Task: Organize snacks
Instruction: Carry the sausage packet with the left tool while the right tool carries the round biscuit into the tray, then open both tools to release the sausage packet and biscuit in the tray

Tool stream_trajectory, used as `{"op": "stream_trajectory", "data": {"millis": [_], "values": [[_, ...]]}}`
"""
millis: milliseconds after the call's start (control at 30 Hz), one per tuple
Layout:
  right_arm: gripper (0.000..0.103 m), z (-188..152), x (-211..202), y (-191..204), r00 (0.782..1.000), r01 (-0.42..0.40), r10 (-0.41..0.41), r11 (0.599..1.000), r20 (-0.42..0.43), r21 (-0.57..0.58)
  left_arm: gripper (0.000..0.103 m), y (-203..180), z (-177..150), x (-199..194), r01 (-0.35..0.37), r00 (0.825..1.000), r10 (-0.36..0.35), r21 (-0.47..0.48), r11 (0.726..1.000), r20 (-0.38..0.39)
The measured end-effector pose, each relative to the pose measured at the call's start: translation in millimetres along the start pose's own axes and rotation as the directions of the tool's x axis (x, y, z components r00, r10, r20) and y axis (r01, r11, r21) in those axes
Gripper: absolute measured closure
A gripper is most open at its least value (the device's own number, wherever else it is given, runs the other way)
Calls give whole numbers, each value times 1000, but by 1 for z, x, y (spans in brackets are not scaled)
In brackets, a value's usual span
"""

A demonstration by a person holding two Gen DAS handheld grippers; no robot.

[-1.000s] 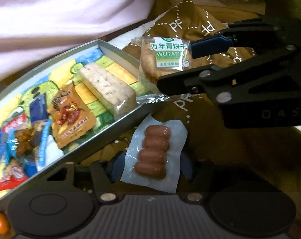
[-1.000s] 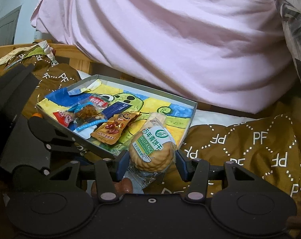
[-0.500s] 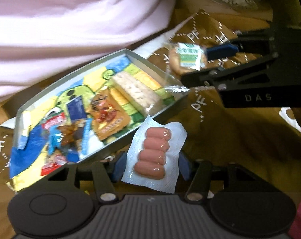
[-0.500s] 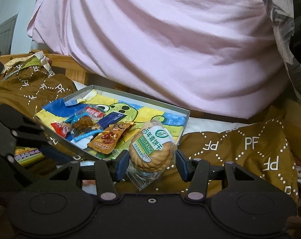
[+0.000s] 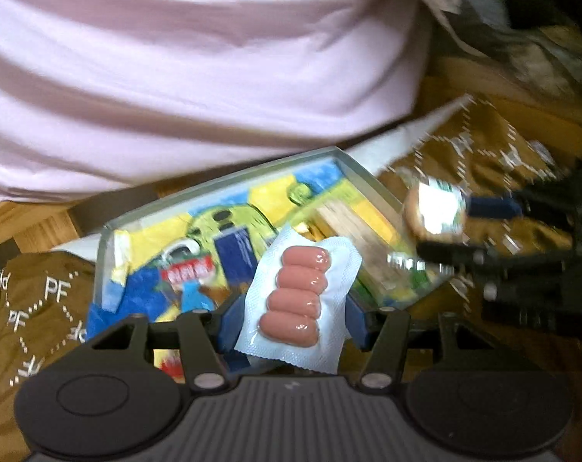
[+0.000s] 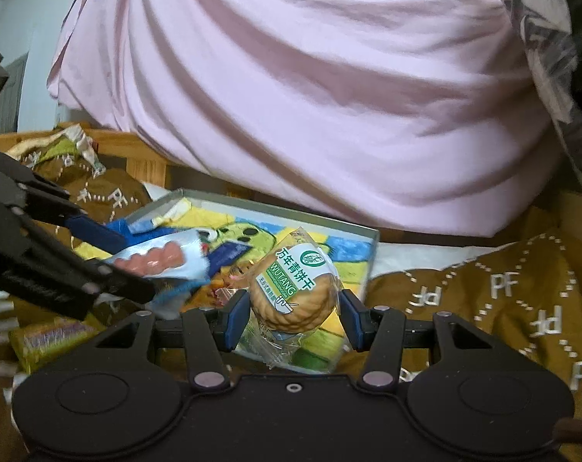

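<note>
My left gripper (image 5: 291, 321) is shut on a clear pack of small sausages (image 5: 296, 298) and holds it over the near part of the snack tin (image 5: 229, 181). My right gripper (image 6: 291, 317) is shut on a wrapped round biscuit (image 6: 293, 294) with a green and white label, held over the tin's near right corner (image 6: 372, 254). Each gripper shows in the other's view: the sausage pack (image 6: 152, 260) at left, the biscuit (image 5: 433, 215) at right. The tin has a yellow, blue and green cartoon bottom and holds several snack packets (image 5: 187, 269).
The tin lies on a brown cloth printed "PF" (image 6: 495, 292). A large pink cloth (image 6: 310, 88) bulges right behind the tin. A wooden frame (image 6: 144, 163) shows at the left. A yellow-green snack packet (image 6: 48, 337) lies on the cloth at the lower left.
My left gripper has lifted the sausage pack and carried it over the tin. My right gripper with the biscuit has moved over the tin's right corner. Both views have pulled back from the tin.
</note>
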State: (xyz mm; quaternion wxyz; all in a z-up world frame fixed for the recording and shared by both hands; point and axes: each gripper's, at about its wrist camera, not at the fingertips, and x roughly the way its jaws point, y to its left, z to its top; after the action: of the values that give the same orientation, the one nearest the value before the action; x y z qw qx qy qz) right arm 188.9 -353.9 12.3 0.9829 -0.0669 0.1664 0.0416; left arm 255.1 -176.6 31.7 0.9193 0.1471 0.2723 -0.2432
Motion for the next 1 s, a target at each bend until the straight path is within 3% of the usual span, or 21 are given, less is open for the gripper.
{"op": "stream_trajectory", "data": {"millis": [200,367,467,500,800,933,1000], "values": [[50,4,38,-1,1000,14,-14,1000,8,7,43,20,26,41,-25,1000,26,-82,996,14],[50,3,66,-14,999,32,-32,995,4,97,43,27,40,76,-54,999,54,-111,992,-7],[50,3,80,-15,999,51,-52,994,8,95,55,28,45,95,-53,998,50,-103,993,-27],[50,3,82,-16,998,60,-61,993,7,100,55,29,47,100,-46,998,43,-109,993,-35],[43,-6,93,-29,994,111,-108,982,-30,154,54,28,35,119,-22,998,16,-126,992,-54],[34,-7,93,-30,993,118,-114,979,-30,165,45,28,33,113,-27,999,23,-133,991,-36],[31,-6,92,-29,993,119,-117,979,-24,164,35,29,33,107,-30,999,27,-145,989,-21]]}}
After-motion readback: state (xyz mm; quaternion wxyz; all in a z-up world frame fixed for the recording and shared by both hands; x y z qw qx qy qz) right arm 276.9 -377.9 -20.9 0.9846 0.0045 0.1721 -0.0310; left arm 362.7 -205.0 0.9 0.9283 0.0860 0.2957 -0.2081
